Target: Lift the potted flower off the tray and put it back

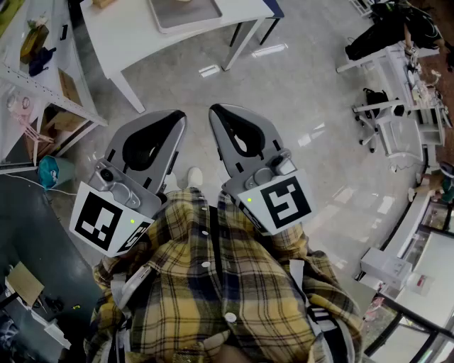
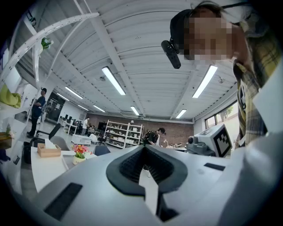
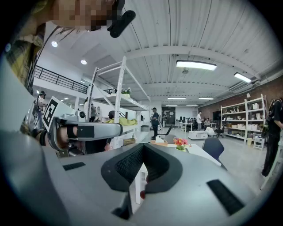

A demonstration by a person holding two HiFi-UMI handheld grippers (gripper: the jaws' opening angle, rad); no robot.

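The potted flower [image 2: 80, 152], red and orange blooms in a small pale pot, stands far off on a white table [image 1: 128, 35]; the right gripper view also shows the potted flower [image 3: 180, 143] small and distant. In the head view only part of a grey tray [image 1: 163, 21] shows at the table's top edge, and the flower is out of frame. My left gripper [image 1: 174, 117] and right gripper [image 1: 216, 112] are held side by side at chest height, pointing toward the table. Both are shut with nothing between the jaws, well short of the table.
White shelving [image 1: 35, 64] stands to the left, and white desks with a chair [image 1: 390, 113] to the right. A cardboard box [image 2: 48, 151] sits on the table near the flower. A blue chair [image 3: 214, 148] stands beside the table. Several people are far back.
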